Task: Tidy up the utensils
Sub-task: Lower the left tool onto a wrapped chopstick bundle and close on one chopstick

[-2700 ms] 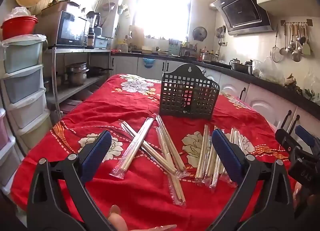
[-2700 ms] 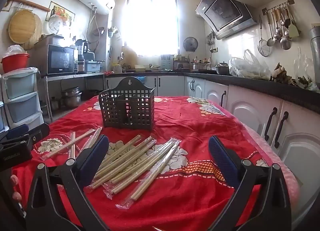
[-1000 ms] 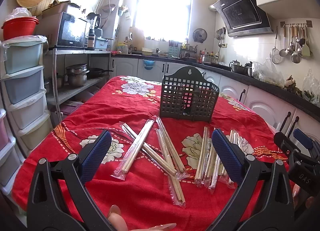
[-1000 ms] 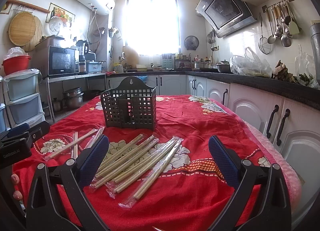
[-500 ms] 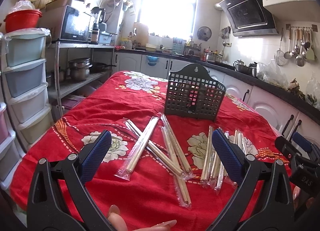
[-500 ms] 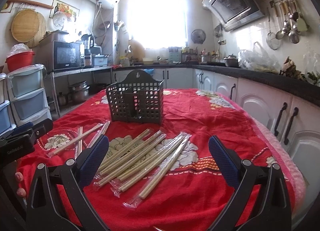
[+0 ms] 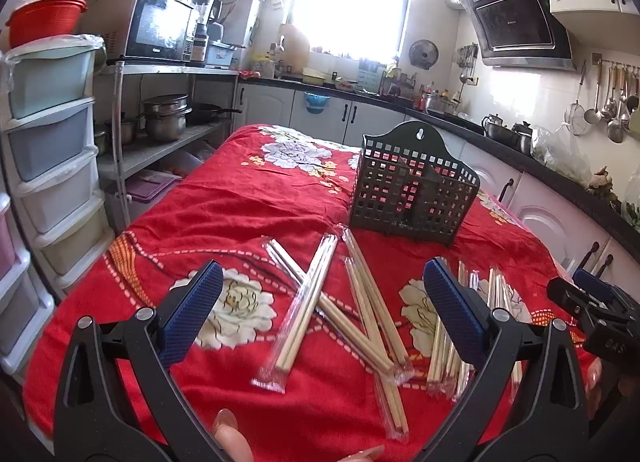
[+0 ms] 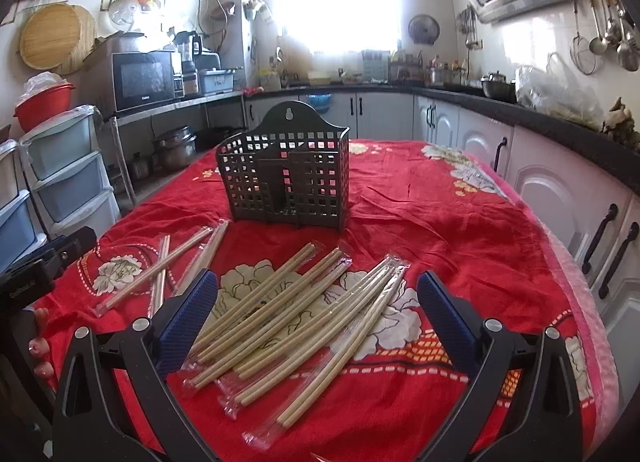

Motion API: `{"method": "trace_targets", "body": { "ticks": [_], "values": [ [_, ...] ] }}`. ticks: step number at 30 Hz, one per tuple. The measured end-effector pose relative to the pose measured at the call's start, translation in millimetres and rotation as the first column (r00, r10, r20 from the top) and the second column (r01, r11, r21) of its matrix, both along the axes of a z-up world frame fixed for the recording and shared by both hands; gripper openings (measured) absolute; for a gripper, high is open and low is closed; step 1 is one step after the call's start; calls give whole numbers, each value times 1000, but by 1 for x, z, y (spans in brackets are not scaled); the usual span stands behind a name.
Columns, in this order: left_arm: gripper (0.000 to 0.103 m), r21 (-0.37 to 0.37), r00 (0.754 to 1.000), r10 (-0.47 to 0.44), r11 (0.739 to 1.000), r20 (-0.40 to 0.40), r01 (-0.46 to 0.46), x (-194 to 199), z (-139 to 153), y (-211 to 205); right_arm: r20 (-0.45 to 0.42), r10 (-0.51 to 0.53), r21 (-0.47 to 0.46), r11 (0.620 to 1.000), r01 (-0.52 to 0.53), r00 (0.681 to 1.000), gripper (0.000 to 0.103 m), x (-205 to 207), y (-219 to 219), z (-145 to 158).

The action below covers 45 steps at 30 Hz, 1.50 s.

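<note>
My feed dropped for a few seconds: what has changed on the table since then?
Both grippers came forward and lower over the chopsticks: the left gripper over the crossed packs, the right gripper over the fanned pile. Both remain open and empty. Nothing was picked up; the chopsticks and the black basket lie as before.

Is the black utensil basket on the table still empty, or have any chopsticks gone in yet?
Empty as far as its grid walls show: the utensil basket stands upright with only red cloth visible through it. The wrapped chopsticks all lie on the tablecloth.

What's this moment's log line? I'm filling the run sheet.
phase: approach | left: open | right: open | chopsticks: on cloth | basket: empty
</note>
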<state>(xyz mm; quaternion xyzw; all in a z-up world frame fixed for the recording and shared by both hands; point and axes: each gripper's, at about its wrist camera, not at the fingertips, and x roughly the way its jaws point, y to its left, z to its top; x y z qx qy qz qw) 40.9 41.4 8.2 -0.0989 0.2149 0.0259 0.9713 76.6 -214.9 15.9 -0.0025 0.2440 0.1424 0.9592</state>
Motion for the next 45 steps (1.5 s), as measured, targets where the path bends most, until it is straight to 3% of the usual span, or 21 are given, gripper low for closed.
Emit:
{"method": "trace_targets", "body": {
  "ticks": [11,19,22,24,28,30,33,38,45],
  "values": [
    [93,-18,991,-85,996,-103,84,53,11,4,-86,44,4,999,-44,995,97,49,-15,13],
    [93,48,965,-132,988,-227,147,99,6,-6,-161,29,-24,999,-33,986,97,91,-34,9],
    [88,20,954,-163,985,-250,173,111,1,-4,-190,39,-25,999,-45,981,96,107,-40,6],
    [79,2,943,-169,984,-287,177,121,-5,-1,-219,53,-23,998,-59,974,82,120,-44,3],
    [66,-27,925,-184,982,-333,186,134,-15,4,-304,92,33,996,-86,948,66,142,-51,-7],
    [57,-32,917,-188,981,-351,189,139,-19,4,-341,100,50,995,-88,935,52,149,-55,-12],
    [46,-40,902,-190,981,-388,190,146,-28,6,-375,129,71,991,-110,918,43,148,-53,-17],
    [42,-29,880,-178,983,-441,184,158,-42,5,-415,119,64,993,-102,902,36,147,-46,-32],
    [33,5,867,-151,985,-475,175,169,-51,4,-416,62,1,998,-68,907,37,166,-46,-44]
  ]
}}
